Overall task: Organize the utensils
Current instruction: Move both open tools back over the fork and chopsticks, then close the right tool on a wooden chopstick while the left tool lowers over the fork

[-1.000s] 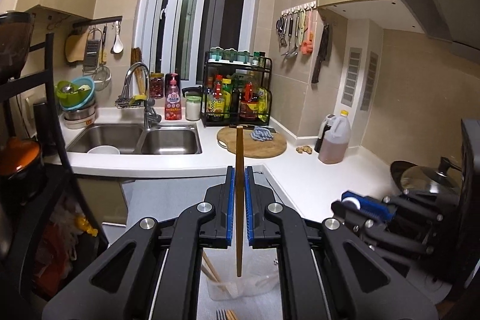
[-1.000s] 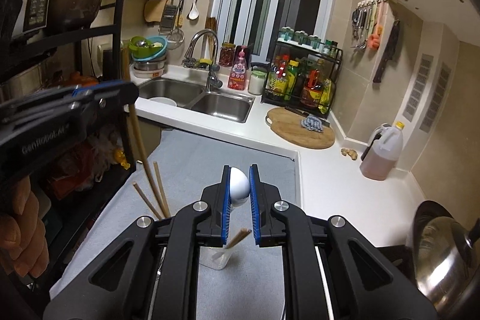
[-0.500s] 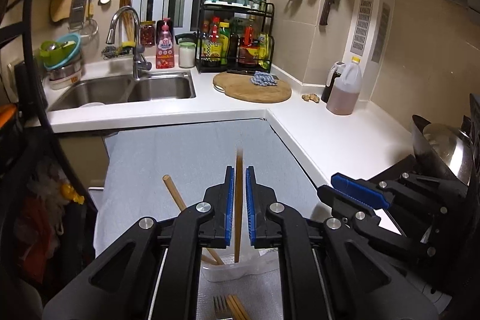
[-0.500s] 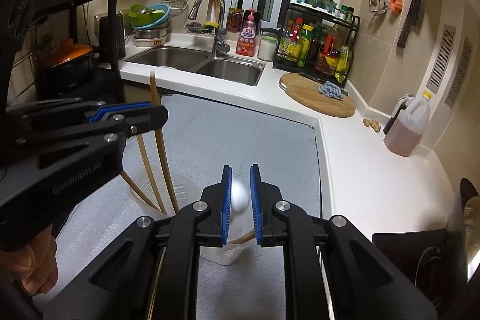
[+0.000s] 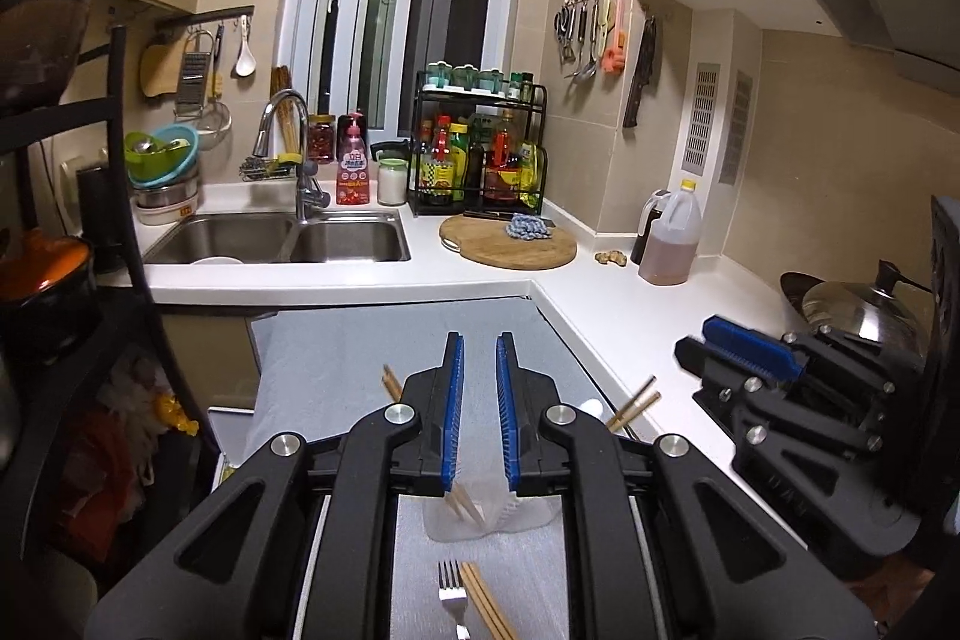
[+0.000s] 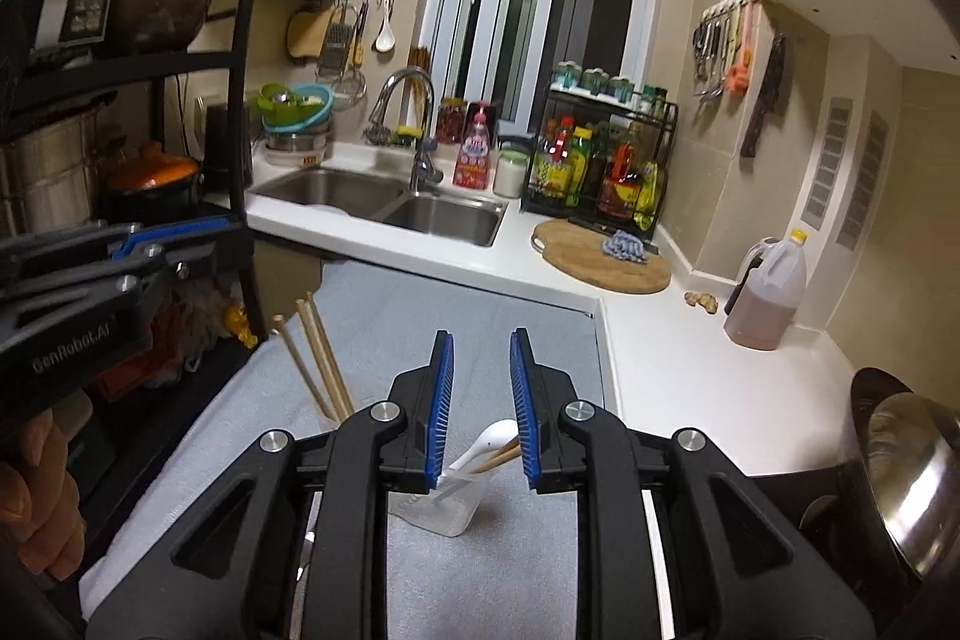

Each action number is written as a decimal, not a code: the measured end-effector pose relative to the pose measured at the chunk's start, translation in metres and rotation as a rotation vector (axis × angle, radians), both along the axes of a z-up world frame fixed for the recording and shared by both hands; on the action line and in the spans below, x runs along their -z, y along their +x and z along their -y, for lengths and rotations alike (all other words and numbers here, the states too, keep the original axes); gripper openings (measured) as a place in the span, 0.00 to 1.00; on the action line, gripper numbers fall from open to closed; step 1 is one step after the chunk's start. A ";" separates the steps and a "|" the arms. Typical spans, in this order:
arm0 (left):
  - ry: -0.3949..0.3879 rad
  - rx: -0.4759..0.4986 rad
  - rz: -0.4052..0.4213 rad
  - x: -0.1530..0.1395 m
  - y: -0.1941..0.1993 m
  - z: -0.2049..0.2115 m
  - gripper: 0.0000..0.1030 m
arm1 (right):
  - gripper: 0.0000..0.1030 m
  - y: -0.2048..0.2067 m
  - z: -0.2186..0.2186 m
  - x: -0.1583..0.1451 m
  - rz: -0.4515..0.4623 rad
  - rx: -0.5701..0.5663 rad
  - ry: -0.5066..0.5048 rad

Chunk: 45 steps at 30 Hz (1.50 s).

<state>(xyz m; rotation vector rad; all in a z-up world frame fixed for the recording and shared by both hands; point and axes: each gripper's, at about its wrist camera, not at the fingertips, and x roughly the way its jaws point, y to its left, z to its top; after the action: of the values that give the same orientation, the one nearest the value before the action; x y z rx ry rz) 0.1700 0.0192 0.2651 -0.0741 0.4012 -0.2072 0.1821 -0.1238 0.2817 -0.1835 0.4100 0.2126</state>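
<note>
Both our grippers, left gripper and right gripper, have released chopstick and white spoon into the clear cup, jaws opening empty so utensils stand upright.

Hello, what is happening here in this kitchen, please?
A person holds a gripper in each hand over a grey mat and sorts utensils into a clear plastic cup. Chopsticks and a white spoon stand in the cup. The jaws of the left gripper and the right gripper are opening, nothing between them. A fork lies on the mat.
</note>
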 end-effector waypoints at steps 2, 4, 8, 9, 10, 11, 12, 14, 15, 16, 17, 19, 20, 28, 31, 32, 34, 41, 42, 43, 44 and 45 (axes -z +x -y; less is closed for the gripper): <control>-0.018 -0.003 0.001 0.002 -0.016 -0.003 0.11 | 0.20 -0.023 0.004 -0.005 0.035 0.002 0.018; -0.027 -0.010 0.002 0.007 -0.035 -0.007 0.11 | 0.20 -0.046 0.009 -0.007 0.058 0.007 0.043; -0.029 -0.023 -0.007 0.024 -0.066 -0.011 0.11 | 0.20 -0.085 0.021 -0.001 0.080 0.015 0.101; -0.030 -0.028 -0.010 0.029 -0.073 -0.014 0.11 | 0.20 -0.094 0.023 0.002 0.084 0.018 0.112; -0.032 -0.033 -0.014 0.036 -0.081 -0.016 0.11 | 0.20 -0.104 0.026 0.006 0.086 0.022 0.127; -0.033 -0.036 -0.016 0.040 -0.087 -0.017 0.11 | 0.20 -0.111 0.028 0.010 0.086 0.026 0.136; -0.034 -0.044 -0.021 0.049 -0.095 -0.020 0.11 | 0.20 -0.117 0.029 0.014 0.086 0.027 0.143; -0.039 -0.058 -0.031 0.064 -0.106 -0.025 0.11 | 0.20 -0.131 0.032 0.028 0.079 0.036 0.160; -0.040 -0.065 -0.036 0.072 -0.109 -0.027 0.11 | 0.20 -0.135 0.033 0.036 0.070 0.039 0.173; -0.039 -0.075 -0.041 0.081 -0.113 -0.030 0.11 | 0.20 -0.140 0.034 0.043 0.061 0.038 0.186; -0.040 -0.083 -0.047 0.090 -0.116 -0.033 0.11 | 0.20 -0.144 0.034 0.053 0.051 0.039 0.195; -0.056 -0.100 -0.066 0.109 -0.122 -0.042 0.11 | 0.20 -0.147 0.034 0.076 0.015 0.043 0.196; -0.069 -0.105 -0.080 0.116 -0.122 -0.046 0.11 | 0.20 -0.146 0.033 0.089 -0.017 0.034 0.193; -0.143 -0.155 -0.228 0.185 -0.116 -0.061 0.11 | 0.13 -0.140 0.027 0.186 -0.241 0.024 0.226; -0.132 -0.152 -0.296 0.207 -0.111 -0.053 0.11 | 0.15 -0.137 0.012 0.219 -0.327 -0.019 0.219; -0.126 -0.147 -0.300 0.209 -0.110 -0.051 0.11 | 0.16 -0.135 0.006 0.230 -0.362 -0.035 0.212; -0.112 -0.141 -0.301 0.211 -0.109 -0.046 0.11 | 0.16 -0.132 -0.003 0.245 -0.403 -0.053 0.195; -0.125 -0.117 -0.300 0.211 -0.112 -0.043 0.11 | 0.16 -0.124 -0.023 0.267 -0.445 -0.061 0.139; -0.124 -0.113 -0.299 0.211 -0.113 -0.042 0.11 | 0.16 -0.124 -0.023 0.266 -0.439 -0.054 0.134; -0.124 -0.109 -0.299 0.211 -0.113 -0.043 0.11 | 0.16 -0.124 -0.024 0.267 -0.439 -0.053 0.123; -0.123 -0.103 -0.298 0.211 -0.113 -0.042 0.11 | 0.16 -0.123 -0.024 0.266 -0.442 -0.059 0.121; -0.121 -0.100 -0.298 0.212 -0.113 -0.041 0.11 | 0.16 -0.124 -0.026 0.268 -0.447 -0.057 0.107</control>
<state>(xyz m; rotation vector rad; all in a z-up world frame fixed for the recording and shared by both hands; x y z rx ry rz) 0.0570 0.0603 0.0535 -0.2455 0.6798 -0.1213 0.0584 -0.0976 0.0139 -0.0404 0.8361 0.3326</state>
